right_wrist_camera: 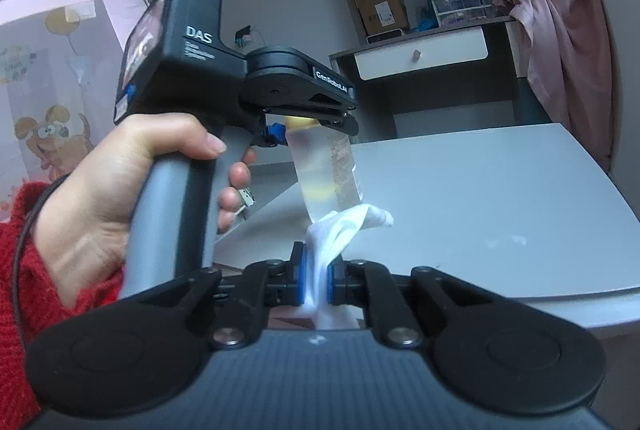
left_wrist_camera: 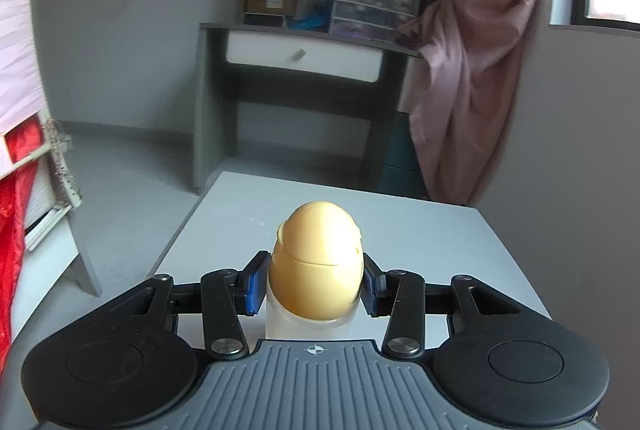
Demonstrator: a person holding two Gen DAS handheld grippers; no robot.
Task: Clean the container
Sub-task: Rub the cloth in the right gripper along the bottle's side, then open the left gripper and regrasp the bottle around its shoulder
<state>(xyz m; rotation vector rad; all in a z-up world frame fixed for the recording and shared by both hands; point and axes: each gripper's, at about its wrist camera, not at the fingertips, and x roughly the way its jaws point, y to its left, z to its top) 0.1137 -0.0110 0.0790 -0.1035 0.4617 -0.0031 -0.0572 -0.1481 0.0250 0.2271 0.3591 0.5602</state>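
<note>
Right tool pinches white cloth; left tool clamps bottle, cap hiding body

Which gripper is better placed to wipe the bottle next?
Right. The right gripper is shut on the white cloth, which meets the bottle's base; the left gripper is clamped on that bottle.

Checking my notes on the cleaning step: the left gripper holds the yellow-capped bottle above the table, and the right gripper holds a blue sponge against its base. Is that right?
Not quite. The right gripper holds a white cloth, not a blue sponge; the right wrist view shows it touching the base of the bottle. The left gripper does hold the bottle above the table.
</note>
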